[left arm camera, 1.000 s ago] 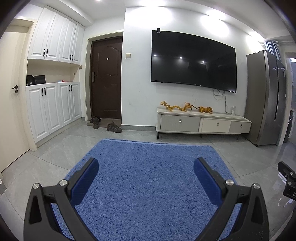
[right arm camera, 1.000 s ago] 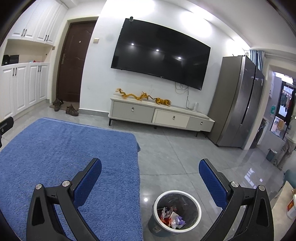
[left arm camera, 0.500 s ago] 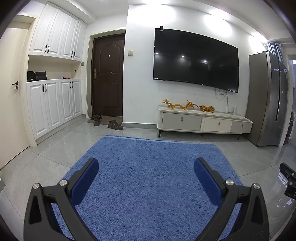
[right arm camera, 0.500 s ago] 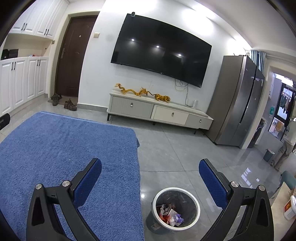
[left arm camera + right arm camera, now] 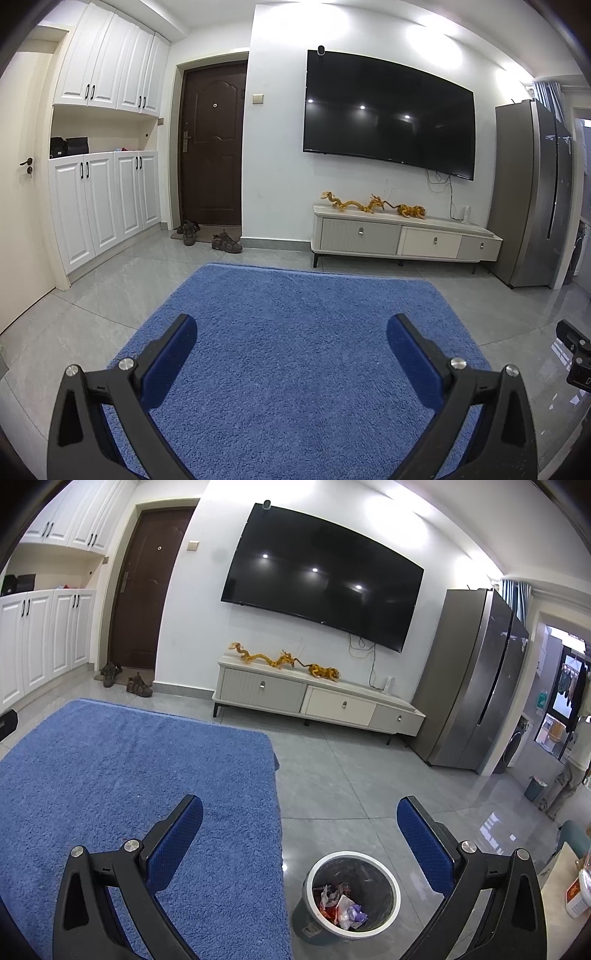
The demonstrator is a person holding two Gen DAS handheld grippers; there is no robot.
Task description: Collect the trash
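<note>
A round trash bin [image 5: 314, 893] with a dark liner stands on the grey tile floor just right of the blue rug [image 5: 129, 775]. Crumpled wrappers [image 5: 341, 904] lie inside it. My right gripper [image 5: 300, 806] is open and empty, held above the bin and the rug's right edge. My left gripper [image 5: 291, 325] is open and empty above the middle of the blue rug [image 5: 295, 332]. No loose trash shows on the rug in either view. Part of the right gripper [image 5: 576, 358] shows at the right edge of the left wrist view.
A low TV cabinet [image 5: 317, 701] with golden dragon figures stands under a wall TV [image 5: 321, 576]. A grey fridge [image 5: 476, 679] stands at the right. Shoes [image 5: 225, 242] lie by the brown door [image 5: 210, 147]. White cupboards [image 5: 103, 203] line the left wall.
Both grippers have risen and tipped slightly, so the room sits a little lower in both views. Both stay open and empty.
</note>
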